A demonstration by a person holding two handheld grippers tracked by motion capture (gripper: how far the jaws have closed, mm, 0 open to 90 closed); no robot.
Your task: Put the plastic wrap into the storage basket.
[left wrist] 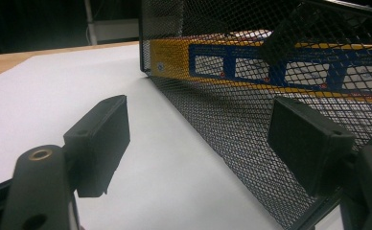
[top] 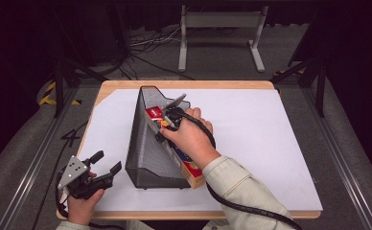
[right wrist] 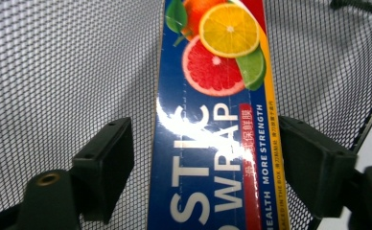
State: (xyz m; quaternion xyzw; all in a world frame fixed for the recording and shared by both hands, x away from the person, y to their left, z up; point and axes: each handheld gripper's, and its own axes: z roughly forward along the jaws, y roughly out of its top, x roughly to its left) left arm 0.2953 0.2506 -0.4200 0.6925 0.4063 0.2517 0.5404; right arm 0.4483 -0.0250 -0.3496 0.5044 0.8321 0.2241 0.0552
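Box (right wrist: 213,120) lettering cut off, reads "WRAP", "MORE STRENGTH"; right gripper (right wrist: 208,158) jaws straddle it, contact unclear. Left gripper (left wrist: 198,139) wide beside mesh holder (left wrist: 232,124).

White sheet (top: 261,129) on wooden table (top: 184,85); metal stand (top: 221,21) & cables (top: 148,40) behind.

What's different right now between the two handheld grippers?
The right gripper is up at the black mesh holder, its open jaws set either side of the plastic wrap box there. The left gripper sits low near the table's front corner, jaws open on nothing. Both are black, hand-held, with trailing cables.
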